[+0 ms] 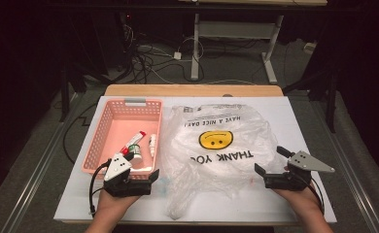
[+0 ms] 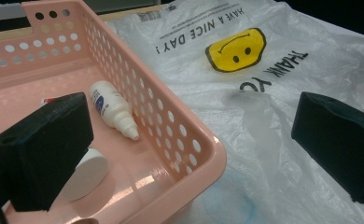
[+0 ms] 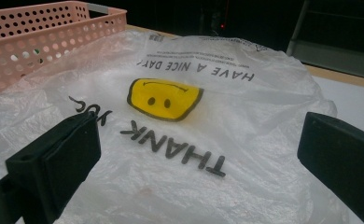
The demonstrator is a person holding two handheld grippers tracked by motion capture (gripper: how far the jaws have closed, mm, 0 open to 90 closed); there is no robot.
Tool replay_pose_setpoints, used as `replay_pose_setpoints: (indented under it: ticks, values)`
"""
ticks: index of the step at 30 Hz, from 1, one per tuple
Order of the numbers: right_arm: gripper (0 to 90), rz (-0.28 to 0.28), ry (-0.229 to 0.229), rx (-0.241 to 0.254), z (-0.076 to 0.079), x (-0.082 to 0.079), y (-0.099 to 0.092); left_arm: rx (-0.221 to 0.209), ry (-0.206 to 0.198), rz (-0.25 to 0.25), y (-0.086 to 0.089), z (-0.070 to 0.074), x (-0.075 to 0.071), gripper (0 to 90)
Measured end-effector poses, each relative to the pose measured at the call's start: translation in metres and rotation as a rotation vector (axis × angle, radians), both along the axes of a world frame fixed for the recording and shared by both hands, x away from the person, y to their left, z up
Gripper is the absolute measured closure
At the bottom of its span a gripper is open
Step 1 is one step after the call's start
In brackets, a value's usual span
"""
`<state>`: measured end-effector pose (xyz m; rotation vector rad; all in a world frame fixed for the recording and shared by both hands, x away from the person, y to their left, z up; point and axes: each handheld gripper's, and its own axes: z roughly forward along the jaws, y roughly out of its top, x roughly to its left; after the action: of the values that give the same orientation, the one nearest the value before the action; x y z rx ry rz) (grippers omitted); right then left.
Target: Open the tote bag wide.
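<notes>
The plastic bag [image 1: 216, 155] is lying mid-frame on the desk [image 1: 299, 111], looking light, limp and slippery; its gathered lower edge seems best to pinch. Both grippers, left [image 1: 138, 171] and right [image 1: 270, 161], are hanging wide open, empty.

Pink basket [image 1: 114, 127], yellow-faced white bag [image 1: 226, 145]

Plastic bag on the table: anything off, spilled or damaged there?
No tear or spill visible. The white plastic bag with the yellow smiley lies crumpled, its print upside down from the person's side, and its left edge presses against the pink perforated basket. A faint blue tint near the basket's corner is unclear.
</notes>
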<state>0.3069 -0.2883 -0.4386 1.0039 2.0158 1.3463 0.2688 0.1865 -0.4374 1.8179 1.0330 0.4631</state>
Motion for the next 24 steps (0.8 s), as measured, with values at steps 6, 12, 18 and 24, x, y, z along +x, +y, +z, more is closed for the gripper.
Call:
replay_pose_setpoints:
  ticks: [6, 12, 18, 24]
  values:
    - [0.0, 0.004, -0.003, -0.006, 0.002, -0.004, -0.001, -0.001, 0.000, -0.012, -0.002, 0.000, -0.001, 0.0]
    - [0.0, -0.010, -0.002, 0.006, 0.003, -0.001, -0.003, -0.007, 0.004, -0.019, -0.004, 0.000, 0.000, 0.0]
    - [0.0, -0.030, 0.002, -0.013, 0.002, 0.000, -0.009, 0.003, 0.003, -0.032, -0.007, -0.001, 0.000, 0.0]
    - [0.0, -0.068, 0.009, -0.010, 0.002, 0.002, -0.022, 0.002, 0.003, -0.030, -0.006, 0.000, 0.000, 0.0]
